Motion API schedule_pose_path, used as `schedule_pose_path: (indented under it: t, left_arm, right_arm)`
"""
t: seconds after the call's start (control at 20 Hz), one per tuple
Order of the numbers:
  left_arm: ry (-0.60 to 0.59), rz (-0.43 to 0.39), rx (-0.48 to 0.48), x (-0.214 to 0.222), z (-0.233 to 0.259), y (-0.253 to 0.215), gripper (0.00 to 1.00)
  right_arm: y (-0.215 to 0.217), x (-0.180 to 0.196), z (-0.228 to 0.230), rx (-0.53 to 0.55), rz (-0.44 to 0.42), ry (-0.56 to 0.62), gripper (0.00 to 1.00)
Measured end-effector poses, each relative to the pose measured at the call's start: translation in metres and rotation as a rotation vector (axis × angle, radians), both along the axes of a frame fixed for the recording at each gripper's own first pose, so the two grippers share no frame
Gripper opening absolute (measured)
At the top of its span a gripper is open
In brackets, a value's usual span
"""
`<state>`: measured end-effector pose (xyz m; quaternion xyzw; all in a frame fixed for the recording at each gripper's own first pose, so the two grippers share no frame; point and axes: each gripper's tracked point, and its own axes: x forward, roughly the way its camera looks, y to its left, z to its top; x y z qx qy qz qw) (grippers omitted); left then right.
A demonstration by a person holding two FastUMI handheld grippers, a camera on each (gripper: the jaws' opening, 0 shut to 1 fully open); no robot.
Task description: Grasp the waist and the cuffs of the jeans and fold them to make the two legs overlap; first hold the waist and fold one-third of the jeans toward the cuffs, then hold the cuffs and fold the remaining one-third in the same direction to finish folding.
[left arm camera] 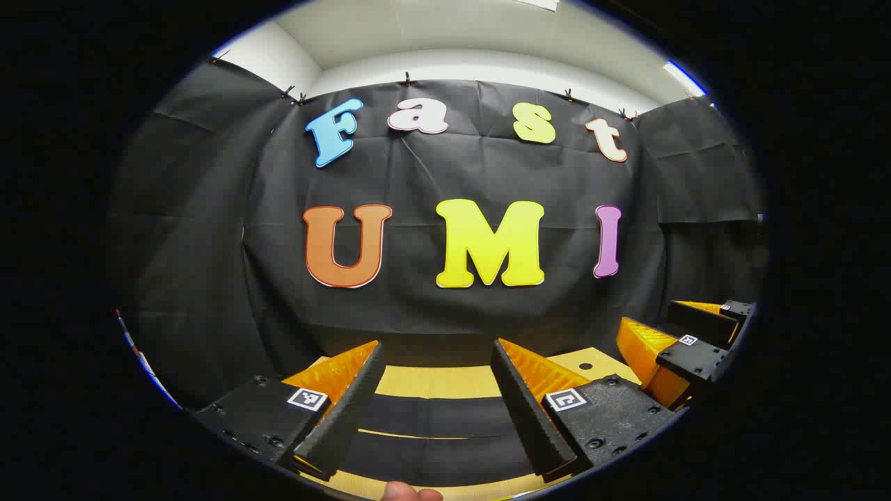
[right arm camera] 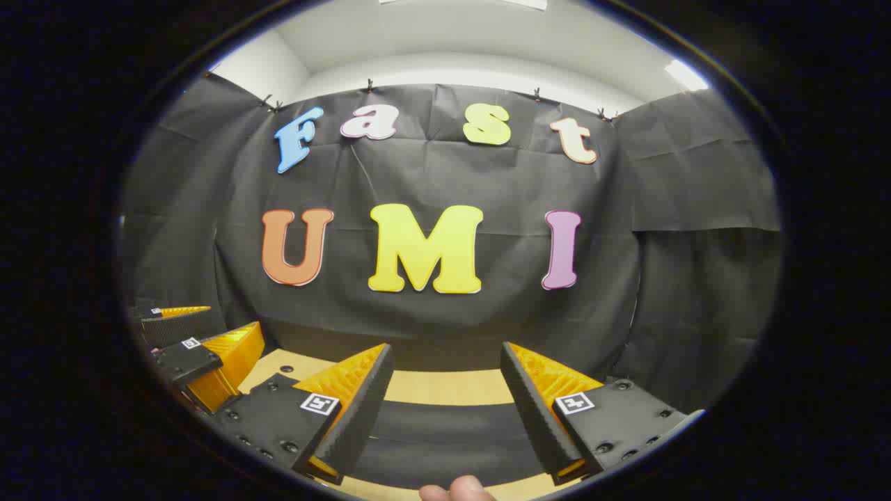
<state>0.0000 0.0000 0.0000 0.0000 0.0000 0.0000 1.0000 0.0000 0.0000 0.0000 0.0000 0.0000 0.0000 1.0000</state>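
Observation:
Dark jeans point(left arm camera: 431, 421) lie flat on the wooden table point(left arm camera: 431, 381), just below and ahead of my left gripper point(left arm camera: 436, 346). This gripper is open, its fingers spread over the cloth with nothing between them. In the right gripper view the same dark jeans point(right arm camera: 438, 431) lie under my right gripper point(right arm camera: 447, 346), which is also open and holds nothing. The two grippers hover side by side: the right gripper point(left arm camera: 679, 330) appears at the right edge of the left gripper view, and the left gripper point(right arm camera: 202, 330) at the left edge of the right gripper view. Most of the jeans are hidden below the fingers.
A bare strip of table point(right arm camera: 445, 387) runs between the jeans and the booth's black cloth wall point(right arm camera: 445, 174). A small round hole point(left arm camera: 585, 366) sits in the tabletop. A person's fingertip point(left arm camera: 411, 492) shows at the bottom edge, and another fingertip point(right arm camera: 456, 489) likewise.

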Motion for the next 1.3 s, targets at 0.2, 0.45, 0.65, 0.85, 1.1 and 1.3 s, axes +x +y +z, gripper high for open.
schedule_pose_path:
  t: [0.2, 0.45, 0.65, 0.85, 1.1, 1.3]
  left_arm:
    - [-0.009, -0.013, 0.009, 0.002, 0.003, -0.005, 0.98]
    - [-0.040, -0.007, 0.028, 0.003, 0.014, -0.008, 0.98]
    - [-0.044, 0.011, 0.022, 0.006, 0.012, -0.004, 0.98]
    - [-0.042, 0.029, 0.018, 0.008, 0.011, 0.003, 0.98]
    - [-0.009, 0.070, -0.020, 0.018, -0.004, 0.030, 0.98]
    - [0.082, 0.131, -0.068, 0.025, -0.043, 0.070, 0.98]
  right_arm:
    - [-0.001, 0.001, 0.003, -0.009, 0.006, -0.016, 0.95]
    - [0.002, 0.009, 0.004, -0.010, 0.019, -0.019, 0.95]
    - [0.007, 0.014, 0.008, -0.013, 0.042, -0.025, 0.95]
    - [0.008, 0.018, 0.003, -0.020, 0.063, -0.006, 0.95]
    - [-0.045, 0.034, -0.007, -0.027, -0.008, 0.024, 0.95]
    - [-0.109, 0.039, -0.038, -0.011, -0.063, 0.117, 0.95]
